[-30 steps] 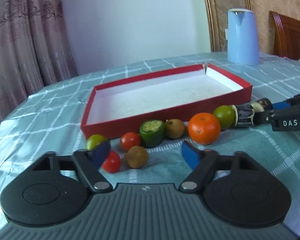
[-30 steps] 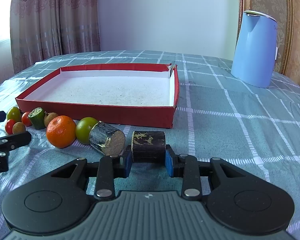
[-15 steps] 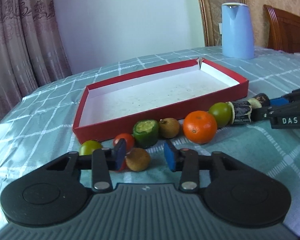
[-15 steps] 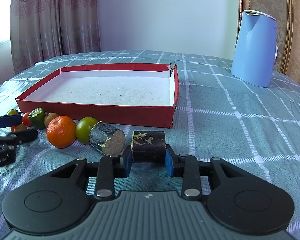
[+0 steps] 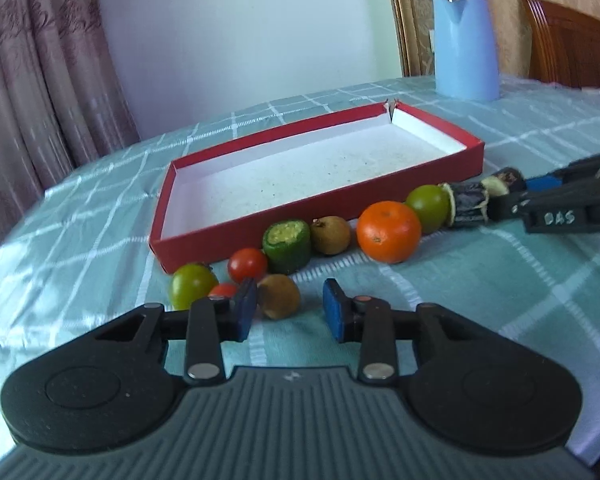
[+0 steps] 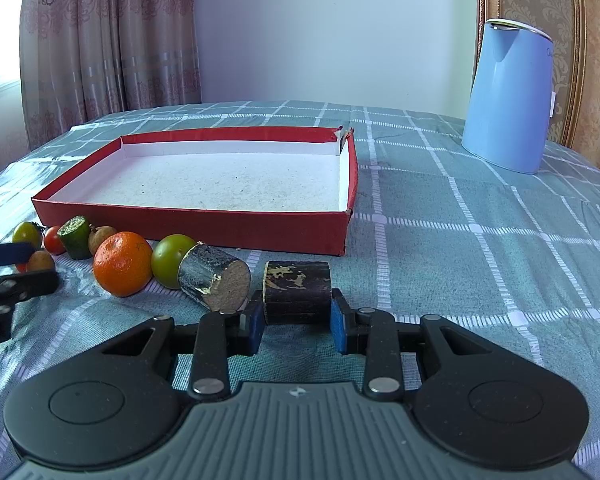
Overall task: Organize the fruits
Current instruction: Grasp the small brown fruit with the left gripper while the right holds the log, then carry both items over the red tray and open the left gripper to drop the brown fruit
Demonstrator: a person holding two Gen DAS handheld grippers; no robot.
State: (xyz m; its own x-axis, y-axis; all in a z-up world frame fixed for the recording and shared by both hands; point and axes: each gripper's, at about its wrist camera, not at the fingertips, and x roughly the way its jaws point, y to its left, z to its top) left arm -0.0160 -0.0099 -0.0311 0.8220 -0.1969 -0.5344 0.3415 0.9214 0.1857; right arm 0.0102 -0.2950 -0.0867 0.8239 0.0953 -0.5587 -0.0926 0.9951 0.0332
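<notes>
Checked teal tablecloth [image 6: 460,240] beneath a red tray [image 6: 204,229] whose white floor holds no fruit. Right gripper [image 6: 296,326]: its blue pads rest against the two ends of a dark cane segment [image 6: 298,286] lying on the cloth just in front of the tray's near wall, so it appears clamped on that piece. At the segment's 9 o'clock lie a second cane piece [image 6: 214,280], a green fruit [image 6: 172,258] and an orange [image 6: 122,262], touching in a row. Left gripper [image 5: 290,312]: fingers parted, nothing held; a small brown fruit [image 5: 278,295] sits between the pads, close to the left one, with a red tomato [image 5: 247,265] and a half-hidden small red fruit [image 5: 222,290] at 11 and 10 o'clock. To do this step well, judged from the layout: lift the segment straight up before carrying it toward 12 o'clock, clearing the tray wall; centre the left pads on the brown fruit so it does not roll. Blue kettle [image 6: 508,96] stands well apart.
</notes>
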